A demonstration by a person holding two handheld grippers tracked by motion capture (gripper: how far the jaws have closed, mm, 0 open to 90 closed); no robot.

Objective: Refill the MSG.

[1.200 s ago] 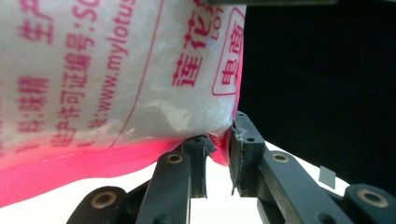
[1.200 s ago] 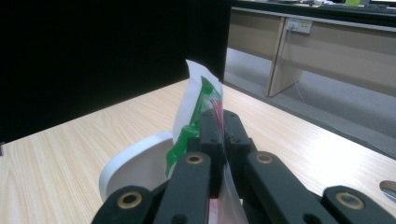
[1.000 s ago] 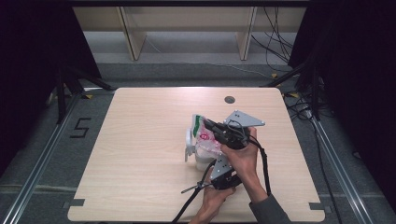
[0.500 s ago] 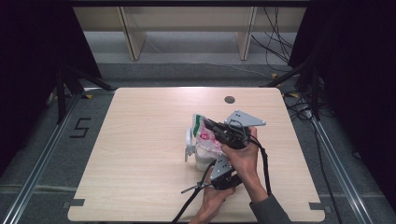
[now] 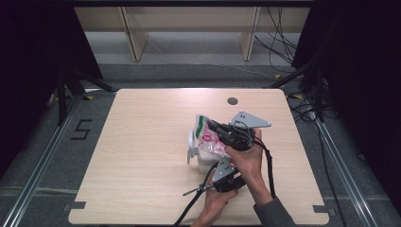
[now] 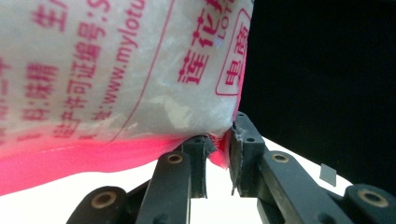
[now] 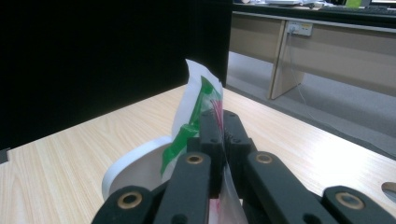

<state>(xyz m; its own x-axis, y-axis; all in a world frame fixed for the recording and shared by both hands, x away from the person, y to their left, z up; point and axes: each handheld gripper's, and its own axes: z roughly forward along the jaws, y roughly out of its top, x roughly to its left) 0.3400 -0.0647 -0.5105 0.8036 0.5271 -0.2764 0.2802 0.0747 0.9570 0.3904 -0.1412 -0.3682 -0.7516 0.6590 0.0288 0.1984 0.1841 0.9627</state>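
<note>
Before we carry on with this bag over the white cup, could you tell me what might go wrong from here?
1. The plastic bag is pinched at two spots: a pink corner by the left gripper, its top edge by the right gripper. Pulling apart could tear it suddenly.
2. The bag hangs over the white cup; spilled contents may miss its rim.
3. The cup stands free on the table, so a tug could tip it.
</note>
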